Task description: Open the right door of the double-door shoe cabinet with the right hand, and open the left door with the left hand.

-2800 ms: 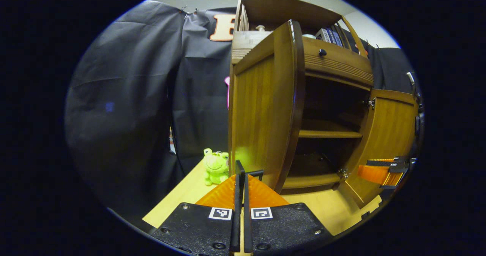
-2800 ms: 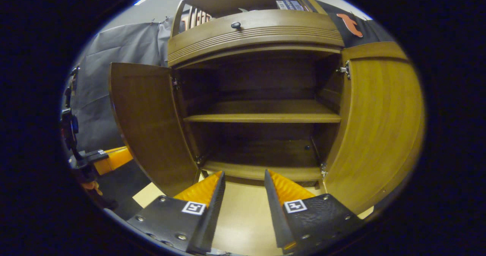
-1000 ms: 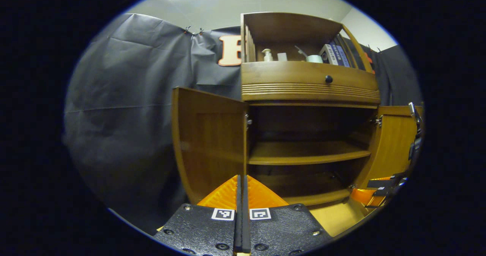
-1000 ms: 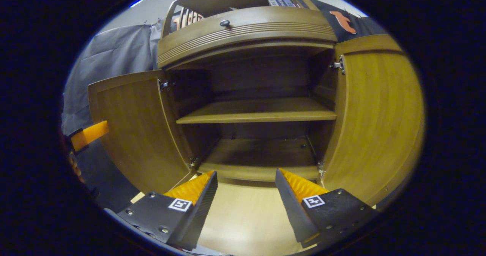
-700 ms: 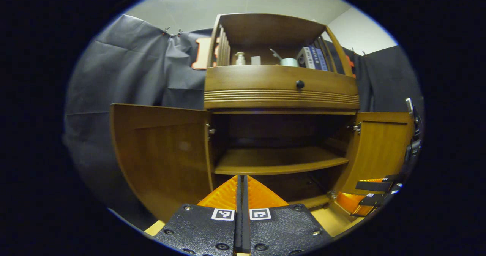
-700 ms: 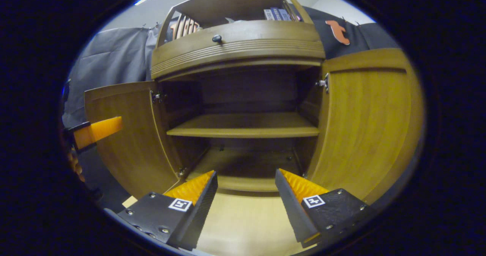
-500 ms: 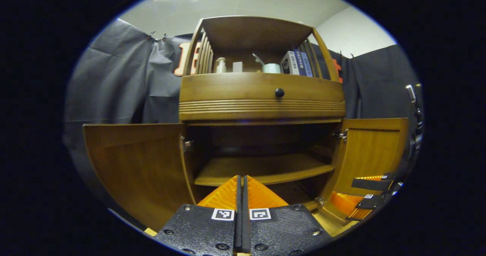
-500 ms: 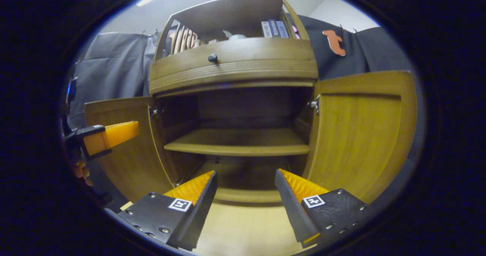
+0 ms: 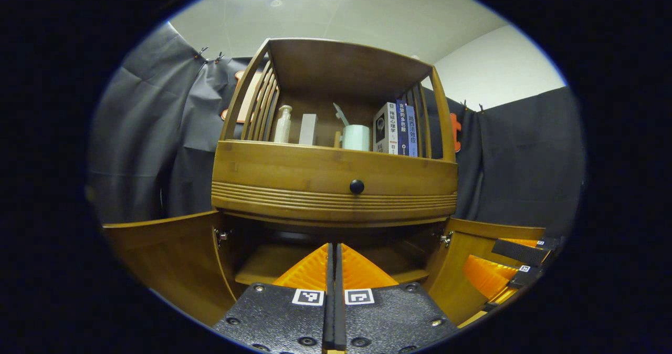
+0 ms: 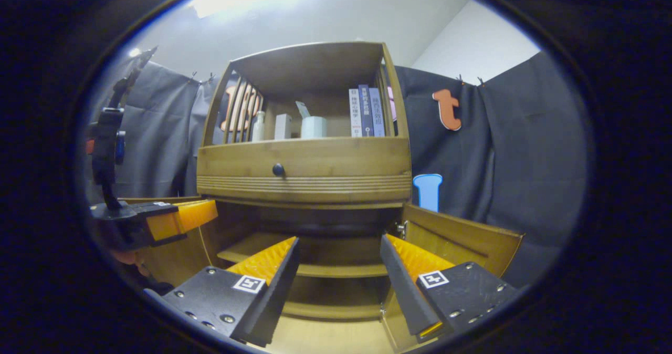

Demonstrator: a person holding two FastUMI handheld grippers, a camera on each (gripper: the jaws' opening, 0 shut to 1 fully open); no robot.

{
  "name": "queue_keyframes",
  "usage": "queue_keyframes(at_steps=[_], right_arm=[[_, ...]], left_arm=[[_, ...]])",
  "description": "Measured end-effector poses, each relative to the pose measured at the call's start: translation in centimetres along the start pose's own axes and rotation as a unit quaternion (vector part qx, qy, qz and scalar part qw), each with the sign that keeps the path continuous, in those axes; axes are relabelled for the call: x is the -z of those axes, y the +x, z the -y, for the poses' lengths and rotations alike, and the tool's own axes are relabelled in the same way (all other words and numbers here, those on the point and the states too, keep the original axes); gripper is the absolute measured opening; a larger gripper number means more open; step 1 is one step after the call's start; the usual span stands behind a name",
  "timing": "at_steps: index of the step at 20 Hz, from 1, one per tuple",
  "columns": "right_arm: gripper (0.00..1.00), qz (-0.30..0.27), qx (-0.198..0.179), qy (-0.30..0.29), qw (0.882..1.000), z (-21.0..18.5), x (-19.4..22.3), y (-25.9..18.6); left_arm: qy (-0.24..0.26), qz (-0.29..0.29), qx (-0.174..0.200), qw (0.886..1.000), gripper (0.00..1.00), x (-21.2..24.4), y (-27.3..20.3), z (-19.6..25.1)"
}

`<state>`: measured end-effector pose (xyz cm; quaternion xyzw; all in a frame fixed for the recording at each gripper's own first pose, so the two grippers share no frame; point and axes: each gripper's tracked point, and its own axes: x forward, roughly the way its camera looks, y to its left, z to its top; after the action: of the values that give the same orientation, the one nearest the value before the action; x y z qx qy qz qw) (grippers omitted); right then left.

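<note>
Both doors look fully swung out, L door (image 9: 173, 254) low-left of our closed, empty L gripper (image 9: 332, 270), R door (image 10: 462, 241) low-right of open R gripper (image 10: 340, 262); risk: we clip a door edge dropping back, nudging it shut.

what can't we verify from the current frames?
- Lower shelf of the shoe cabinet: left gripper view, hidden behind the left gripper.
- Left door: cut off at the picture's edge.
- Right door: right gripper view, lower part behind the right gripper.
- Door handles: on the faces turned away.
</note>
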<state>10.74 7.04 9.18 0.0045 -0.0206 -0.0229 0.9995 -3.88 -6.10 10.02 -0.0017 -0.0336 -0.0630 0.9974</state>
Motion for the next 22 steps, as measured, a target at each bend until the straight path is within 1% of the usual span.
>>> queue_keyframes(at_steps=[1,4,7,8,9,10,13,14,15,16,17,18,19,20,21,22], right_arm=[[0.91,0.005,-0.003,0.002,1.0,-0.1,-0.6,0.2],[0.91,0.016,-0.008,0.003,1.0,-0.1,-1.5,0.5],[0.91,0.02,-0.009,-0.003,1.0,-0.3,-1.9,0.8],[0.91,0.022,-0.01,-0.005,1.0,-0.3,-1.8,0.8],[0.91,0.023,-0.009,-0.006,1.0,-0.3,-1.8,1.0],[0.91,0.024,-0.01,-0.007,1.0,-0.4,-1.8,1.0],[0.91,0.023,-0.01,-0.007,1.0,-0.4,-1.6,1.0],[0.84,0.023,-0.01,-0.009,1.0,-0.4,-1.6,1.0],[0.84,0.025,-0.006,-0.012,1.0,-0.2,-1.6,0.9],[0.92,0.028,-0.003,-0.016,0.999,0.0,-1.7,0.9],[0.98,0.031,0.001,-0.02,0.999,0.1,-1.8,0.8],[0.96,0.033,0.006,-0.023,0.999,0.2,-1.9,0.6],[0.98,0.034,0.008,-0.025,0.999,0.2,-1.9,0.5],[0.97,0.032,0.007,-0.025,0.999,0.1,-1.8,0.4],[0.97,0.029,0.006,-0.023,0.999,0.0,-1.7,0.4],[0.96,0.028,0.004,-0.021,0.999,-0.1,-1.7,0.3]], left_arm=[[0.003,-0.002,-0.001,1.0,0.01,-0.3,0.1,0.1],[0.005,0.001,0.004,1.0,0.5,-0.4,0.1,0.7],[-0.002,-0.002,-0.009,1.0,0.99,0.1,0.5,0.3],[-0.004,0.0,-0.014,1.0,0.96,-0.1,0.2,0.1],[-0.005,0.003,-0.015,1.0,0.96,-0.2,0.2,0.0],[-0.004,0.003,-0.019,1.0,0.94,-0.3,0.2,-0.2],[-0.005,0.006,-0.023,1.0,0.96,-0.4,0.1,-0.5],[-0.007,0.007,-0.024,1.0,0.96,-0.5,0.1,-0.6],[-0.009,0.008,-0.023,1.0,0.94,-0.5,0.0,-0.6],[-0.011,0.009,-0.022,1.0,0.94,-0.5,-0.1,-0.6],[-0.011,0.01,-0.023,1.0,0.96,-0.6,-0.1,-0.6],[-0.01,0.011,-0.024,1.0,0.94,-0.7,-0.2,-0.6],[-0.008,0.011,-0.024,1.0,0.94,-0.7,-0.4,-0.6],[-0.007,0.011,-0.024,1.0,0.96,-0.7,-0.5,-0.7],[-0.007,0.011,-0.024,1.0,0.94,-0.7,-0.7,-0.7],[-0.008,0.013,-0.024,1.0,0.96,-0.8,-0.9,-0.7]])
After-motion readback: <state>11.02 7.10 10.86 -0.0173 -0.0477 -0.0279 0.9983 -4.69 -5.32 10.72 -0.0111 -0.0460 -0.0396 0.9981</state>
